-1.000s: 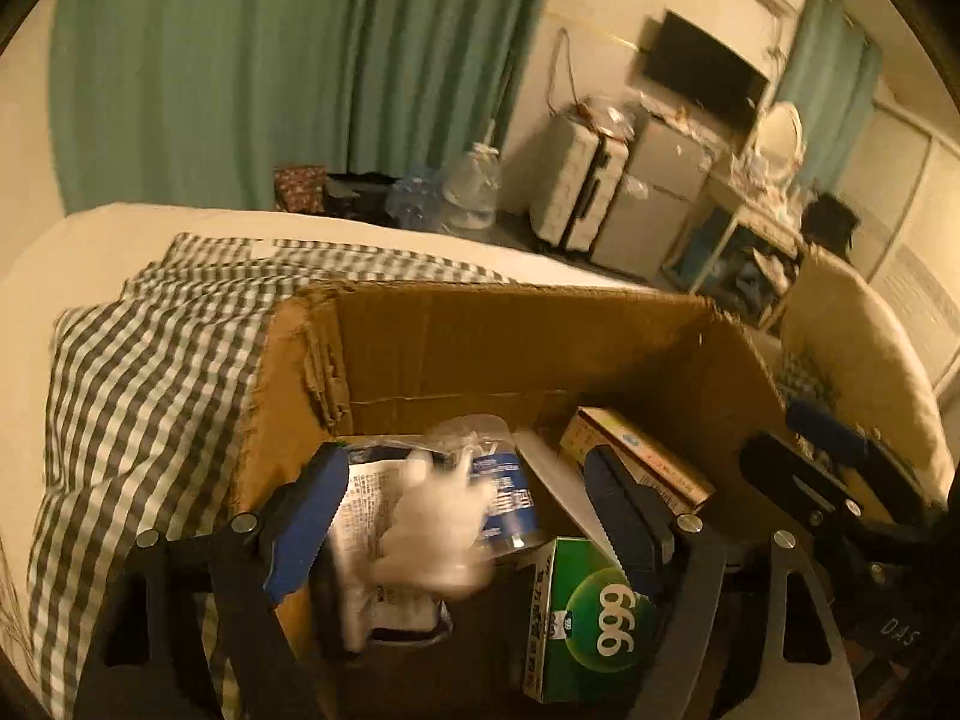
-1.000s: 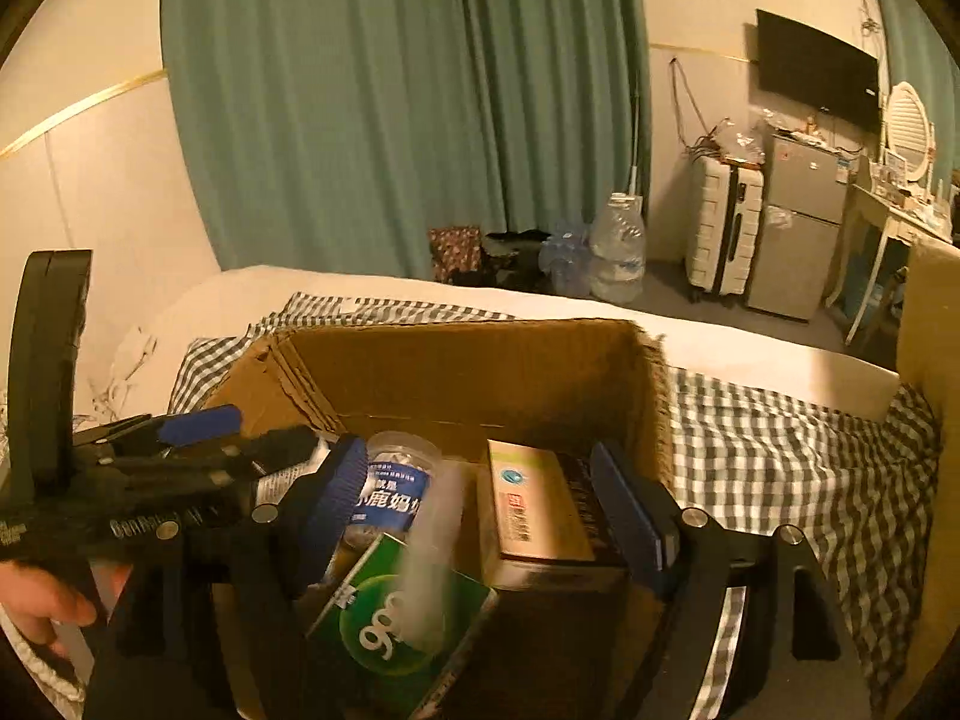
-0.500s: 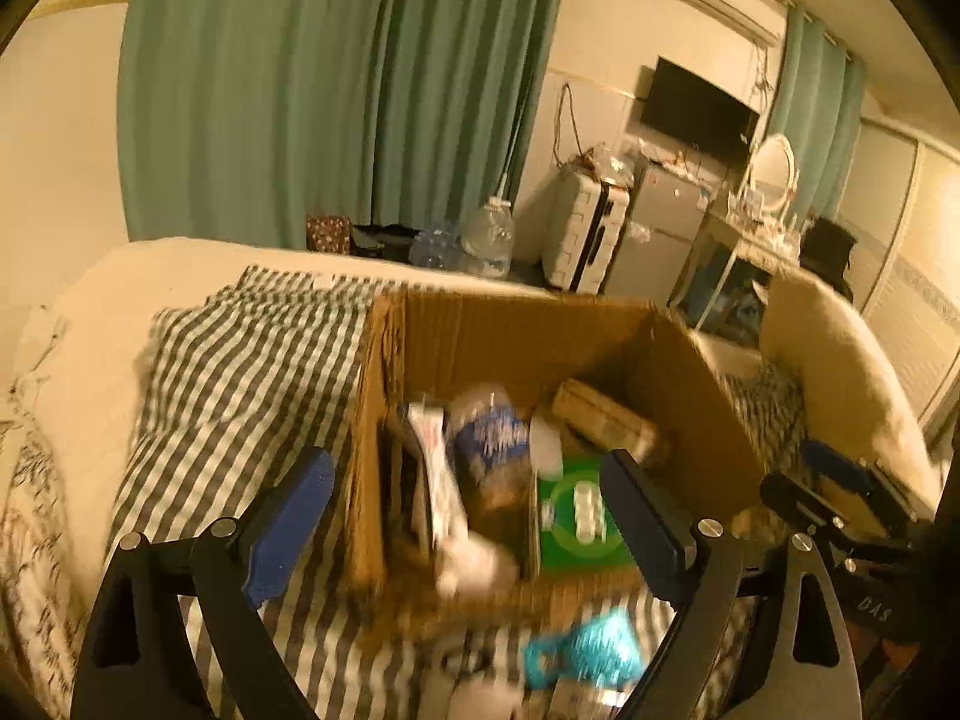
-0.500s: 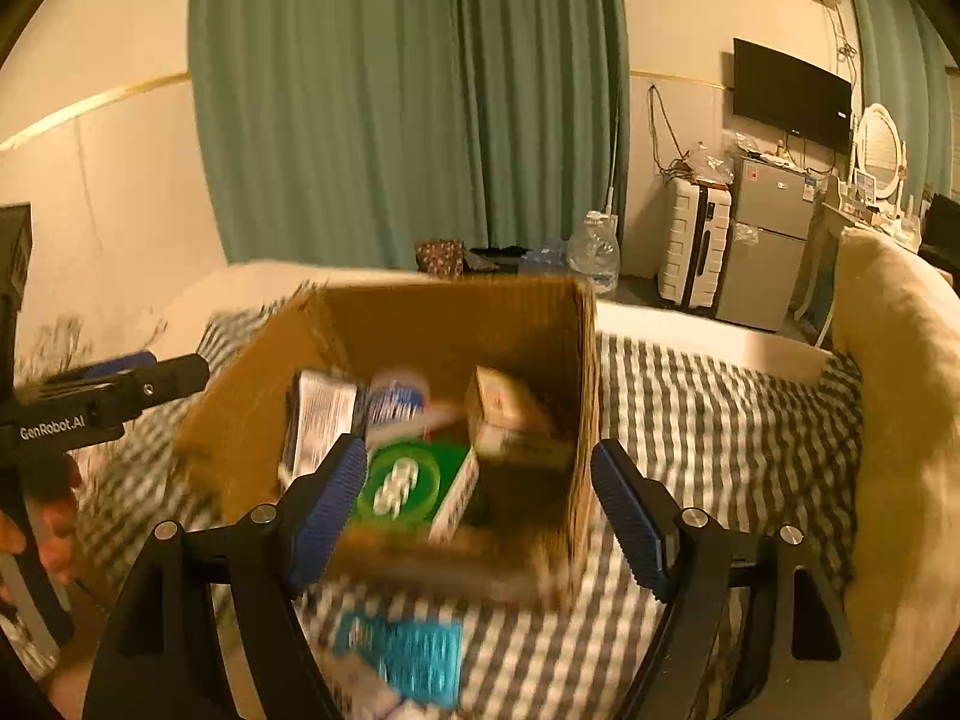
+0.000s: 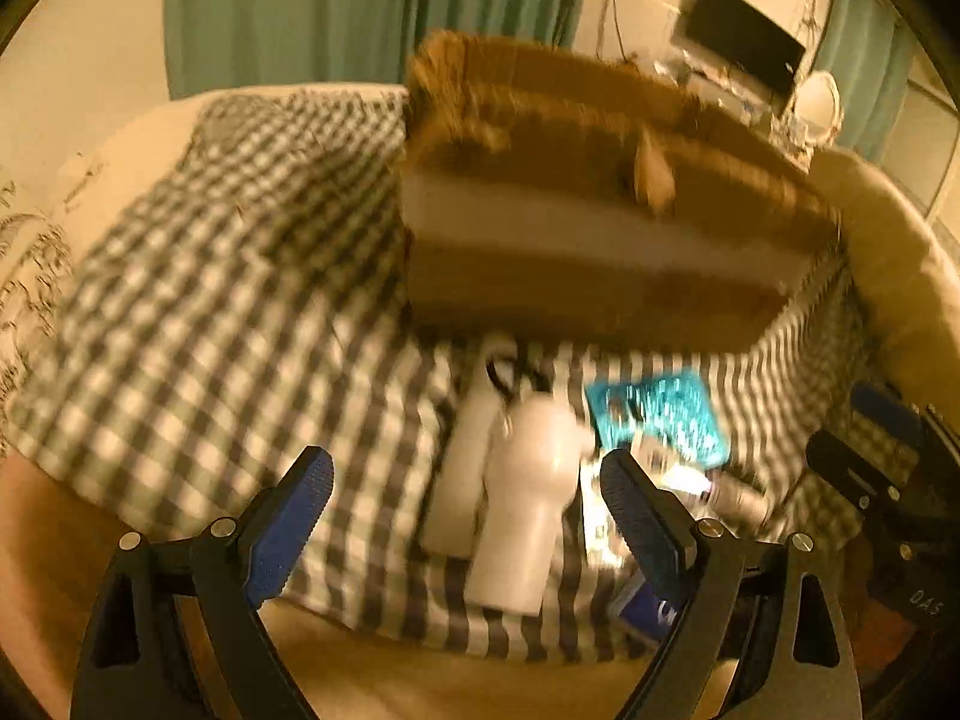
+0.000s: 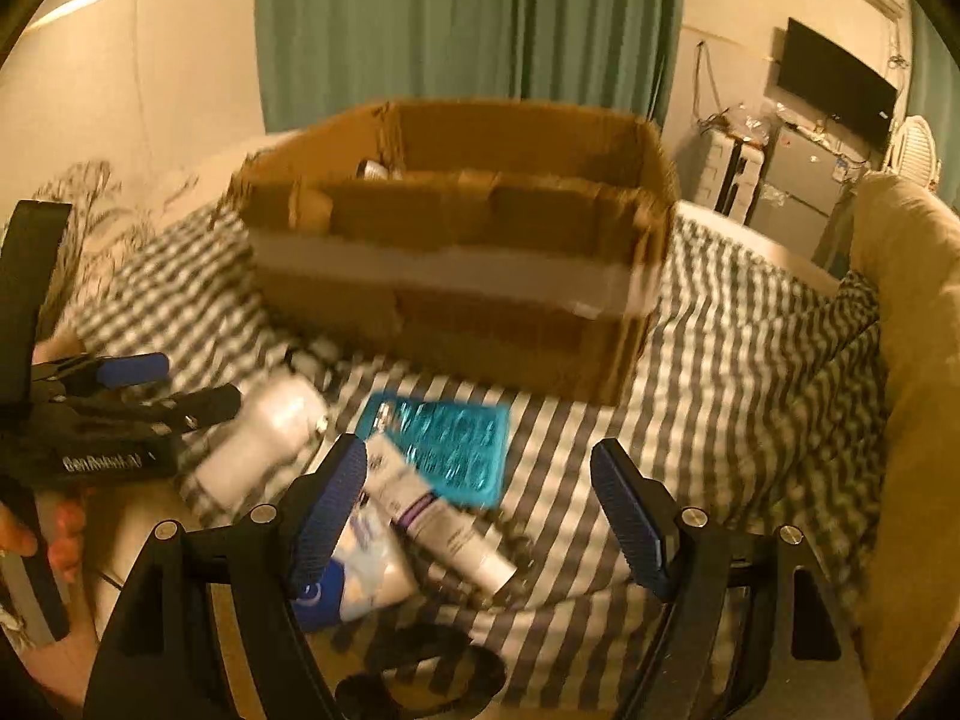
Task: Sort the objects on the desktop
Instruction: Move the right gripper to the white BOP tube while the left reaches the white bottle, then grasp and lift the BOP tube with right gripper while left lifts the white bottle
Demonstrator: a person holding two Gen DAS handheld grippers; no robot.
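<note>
A brown cardboard box (image 6: 456, 252) with a pale tape band stands on the checked cloth (image 6: 750, 360); the left wrist view shows the box (image 5: 600, 192) blurred. In front of it lie a white bottle (image 5: 528, 498) (image 6: 264, 438), a teal packet (image 5: 654, 414) (image 6: 444, 444), a white tube (image 6: 432, 516) and a blue-and-white pack (image 6: 354, 576). My left gripper (image 5: 468, 516) is open, its jaws standing either side of the white bottle and above it. My right gripper (image 6: 480, 504) is open above the tube and the teal packet, holding nothing.
A tan cushion (image 6: 906, 372) rises at the right edge of the cloth. Green curtains (image 6: 468, 24), a wall television (image 6: 834, 96) and a suitcase (image 6: 720, 168) stand far behind. A black looped object (image 6: 420, 666) lies at the near edge. A hand (image 6: 54, 534) holds the left gripper.
Both grippers have pulled back and down from over the box's open top to the loose items in front of it. The box's contents are now mostly hidden behind its front wall.
</note>
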